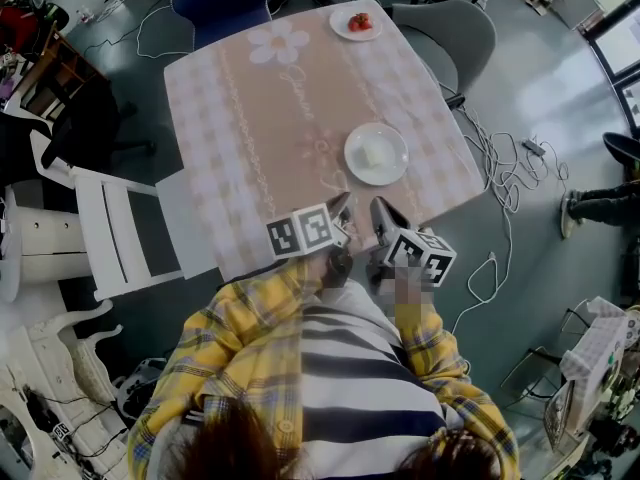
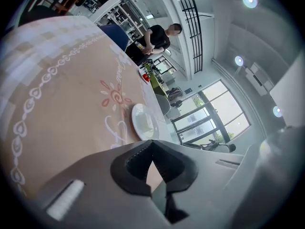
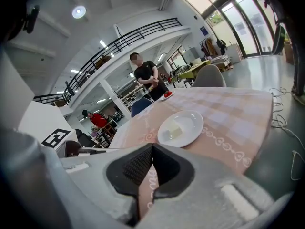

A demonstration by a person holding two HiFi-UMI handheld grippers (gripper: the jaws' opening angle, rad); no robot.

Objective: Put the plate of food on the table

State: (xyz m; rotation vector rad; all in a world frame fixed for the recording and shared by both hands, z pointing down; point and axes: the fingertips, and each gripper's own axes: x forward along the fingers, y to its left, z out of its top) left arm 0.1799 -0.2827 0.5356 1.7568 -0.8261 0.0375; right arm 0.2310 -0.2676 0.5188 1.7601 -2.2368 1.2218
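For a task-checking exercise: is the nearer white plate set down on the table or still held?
Set down: plate lies flat on the tablecloth; left tongs and right tongs are shut, clear of it.

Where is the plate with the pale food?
In the head view the plate sits on the table, right of its middle, just beyond the right gripper and apart from it.

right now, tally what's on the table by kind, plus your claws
plates with pale food: 1, near plate
plates with red food: 1, far plate
claws: 2, left claw, right claw
total: 4
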